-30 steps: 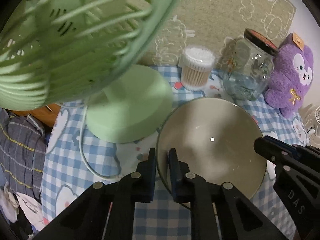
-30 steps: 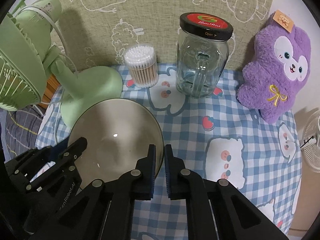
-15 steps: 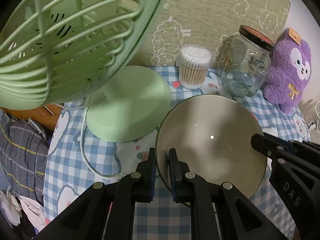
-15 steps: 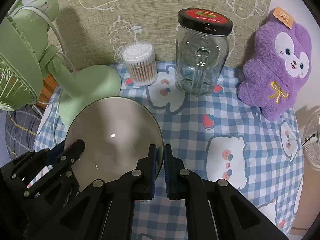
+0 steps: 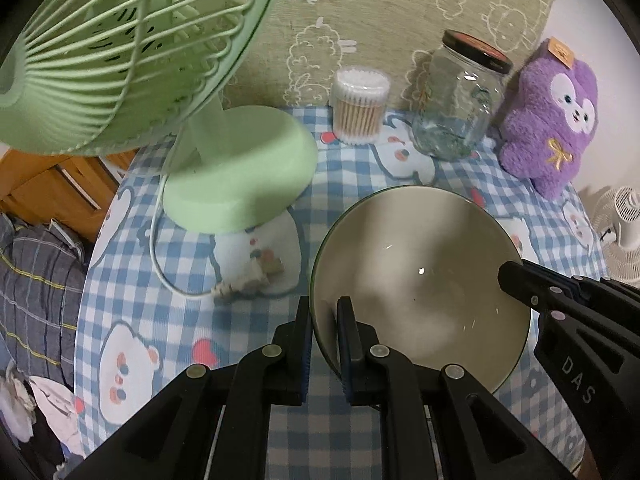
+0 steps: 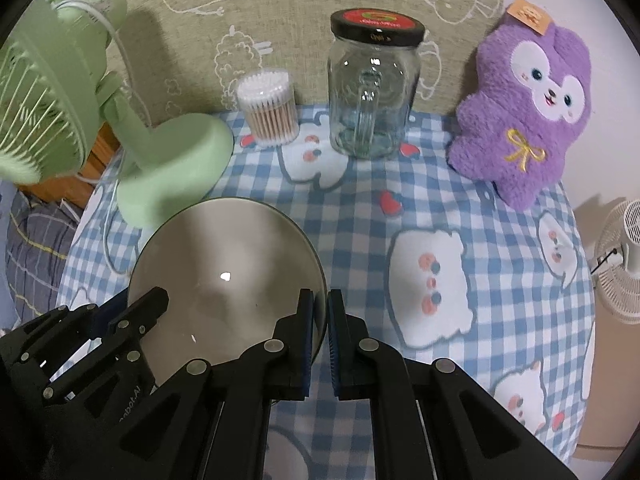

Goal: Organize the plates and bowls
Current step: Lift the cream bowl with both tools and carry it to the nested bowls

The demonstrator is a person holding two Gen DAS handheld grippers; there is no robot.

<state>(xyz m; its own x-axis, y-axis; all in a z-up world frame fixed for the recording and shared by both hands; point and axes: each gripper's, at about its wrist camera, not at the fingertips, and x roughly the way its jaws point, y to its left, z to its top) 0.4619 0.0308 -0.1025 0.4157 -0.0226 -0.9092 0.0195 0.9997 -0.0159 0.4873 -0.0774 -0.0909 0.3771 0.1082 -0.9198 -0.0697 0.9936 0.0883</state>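
A wide pale bowl [image 5: 420, 280] with a dark rim hangs over the blue checked tablecloth [image 6: 400, 208], carried by both grippers. My left gripper [image 5: 324, 308] is shut on the bowl's left rim, one finger inside and one outside. The right gripper [image 6: 325, 300] is shut on the opposite rim in the same way. In the left wrist view the right gripper [image 5: 516, 276] reaches in over the bowl's right edge. In the right wrist view the left gripper [image 6: 152, 300] shows at the bowl's [image 6: 224, 264] left edge. The bowl is empty.
A green desk fan [image 5: 120, 40] stands at the left on a round base [image 5: 240, 172], its cord and plug [image 5: 248, 280] lying beside the bowl. At the back stand a cotton swab tub [image 6: 272, 112], a glass jar [image 6: 372, 92] and a purple plush toy [image 6: 524, 112]. A white fan [image 6: 624, 256] stands beyond the table's right edge.
Both grippers have carried the bowl away from the fan's base, towards the table's near side. The plug and more cloth now show between the base and the bowl. Both grips are unchanged.
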